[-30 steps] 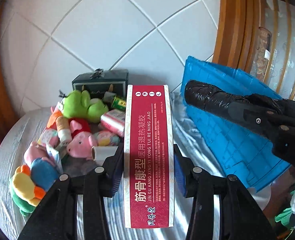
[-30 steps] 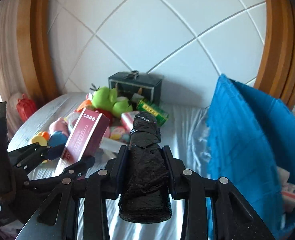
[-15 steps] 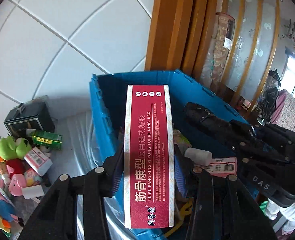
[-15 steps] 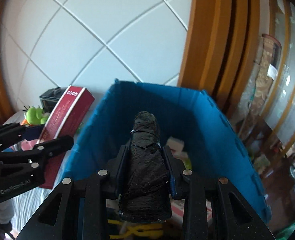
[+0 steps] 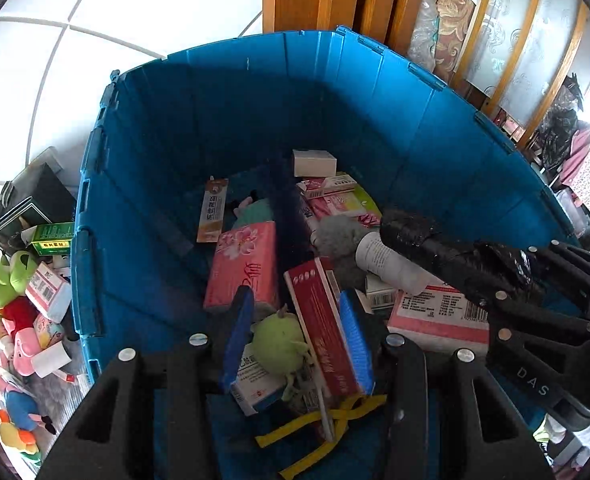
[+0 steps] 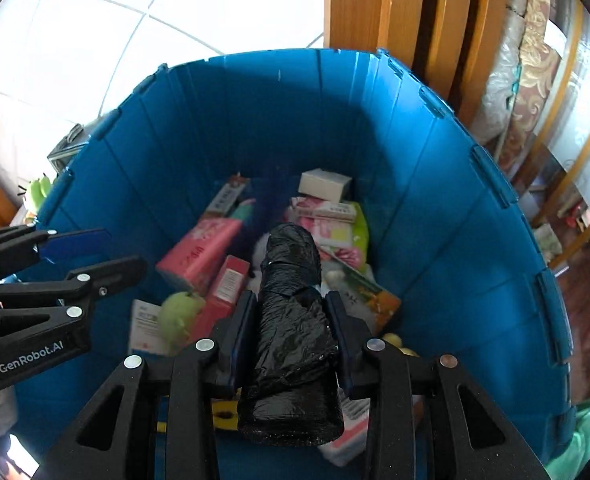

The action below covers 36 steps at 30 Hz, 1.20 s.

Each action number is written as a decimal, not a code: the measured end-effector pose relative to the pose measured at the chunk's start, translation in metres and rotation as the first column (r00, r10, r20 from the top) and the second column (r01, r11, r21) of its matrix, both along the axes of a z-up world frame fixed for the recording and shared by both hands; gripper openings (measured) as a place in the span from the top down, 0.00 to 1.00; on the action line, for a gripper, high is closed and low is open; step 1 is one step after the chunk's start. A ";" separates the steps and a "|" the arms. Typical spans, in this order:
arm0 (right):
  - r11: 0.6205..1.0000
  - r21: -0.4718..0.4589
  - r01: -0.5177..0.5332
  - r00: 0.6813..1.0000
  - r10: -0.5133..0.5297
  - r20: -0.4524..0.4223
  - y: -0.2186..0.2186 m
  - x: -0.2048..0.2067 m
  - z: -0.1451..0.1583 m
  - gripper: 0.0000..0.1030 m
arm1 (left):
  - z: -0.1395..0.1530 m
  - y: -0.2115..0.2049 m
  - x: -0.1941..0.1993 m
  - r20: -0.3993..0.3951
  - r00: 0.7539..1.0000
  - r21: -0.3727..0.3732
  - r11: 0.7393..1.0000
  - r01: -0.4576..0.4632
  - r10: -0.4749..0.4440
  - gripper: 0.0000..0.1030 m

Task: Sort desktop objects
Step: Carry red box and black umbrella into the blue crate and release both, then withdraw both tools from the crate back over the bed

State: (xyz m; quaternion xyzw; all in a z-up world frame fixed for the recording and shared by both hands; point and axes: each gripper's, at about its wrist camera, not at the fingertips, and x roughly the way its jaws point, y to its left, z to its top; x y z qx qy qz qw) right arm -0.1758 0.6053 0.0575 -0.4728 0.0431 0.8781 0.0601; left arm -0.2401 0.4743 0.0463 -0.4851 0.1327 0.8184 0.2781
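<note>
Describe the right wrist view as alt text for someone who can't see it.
The right gripper holds a black wrapped roll between its fingers over an open blue bin. The bin holds boxes, a pink tissue pack and a green plush toy. The left gripper sits at the left edge, fingers empty.

A white tiled wall [image 5: 107, 32], crossed by thin grey grout lines, is taking strong daylight and glaring almost blank. Just to the right of the tiled wall, a varnished wooden post [image 6: 379, 16] is rising out of view. Beyond the post, a patterned brocade curtain [image 6: 535, 64] is hanging, and further right of it, frosted glass panels [image 5: 535, 52] in wooden frames are glowing pale.
</note>
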 end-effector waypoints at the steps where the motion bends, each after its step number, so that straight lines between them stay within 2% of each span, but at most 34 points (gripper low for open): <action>1: 1.000 0.014 0.001 1.000 -0.001 -0.004 0.001 0.001 0.001 0.66 | -0.001 0.001 0.000 0.002 1.000 -0.001 1.000 -0.003 0.003 0.55; 2: 1.000 0.029 0.001 1.000 -0.001 -0.007 0.000 -0.002 -0.003 0.64 | -0.001 0.000 0.000 0.004 1.000 0.001 1.000 -0.003 0.003 0.50; 3: 0.999 0.043 0.003 1.000 -0.003 -0.009 -0.001 -0.001 -0.002 0.57 | -0.001 -0.001 0.000 0.005 1.000 0.004 1.000 -0.003 0.003 0.47; 4: 0.999 0.047 0.003 1.000 -0.002 -0.011 0.001 -0.002 -0.002 0.45 | -0.001 -0.003 -0.002 0.001 1.000 0.007 1.000 -0.004 0.004 0.42; 7: 0.998 0.070 -0.007 1.000 0.009 -0.028 0.003 -0.002 0.000 0.21 | 0.003 -0.004 0.003 -0.026 1.000 0.013 1.000 0.017 -0.016 0.34; 11: 0.995 0.101 -0.006 0.999 0.011 -0.047 -0.002 0.004 0.003 0.10 | 0.011 -0.009 0.010 -0.068 0.997 0.020 0.999 0.026 -0.024 0.33; 12: 0.996 0.091 -0.004 0.999 0.009 -0.051 -0.002 0.006 0.004 0.03 | 0.014 -0.012 0.012 -0.085 0.996 0.024 0.999 0.025 -0.023 0.33; 13: 0.997 0.084 -0.001 0.998 0.006 -0.058 -0.002 0.008 0.004 0.00 | 0.018 -0.016 0.015 -0.106 0.994 0.028 0.999 0.021 -0.018 0.33; 18: 0.999 0.023 -0.027 0.994 0.029 -0.109 -0.010 0.020 0.011 0.00 | 0.044 -0.047 0.034 -0.226 0.974 0.083 0.997 0.004 0.015 0.33; 22: 0.996 -0.004 -0.086 0.982 0.084 -0.172 -0.034 0.030 0.023 0.00 | 0.061 -0.092 0.051 -0.338 0.937 0.152 0.988 -0.040 0.090 0.16; 24: 0.994 -0.005 -0.107 0.972 0.103 -0.212 -0.050 0.035 0.030 0.00 | 0.066 -0.119 0.057 -0.380 0.915 0.177 0.982 -0.072 0.135 0.13; 30: 0.988 -0.009 -0.155 0.941 0.145 -0.305 -0.111 0.035 0.053 0.00 | 0.063 -0.211 0.059 -0.410 0.871 0.216 0.957 -0.194 0.269 0.13; 36: 0.966 0.003 -0.258 0.905 0.242 -0.350 -0.198 0.028 0.066 0.00 | 0.041 -0.327 0.056 -0.403 0.815 0.214 0.909 -0.358 0.416 0.13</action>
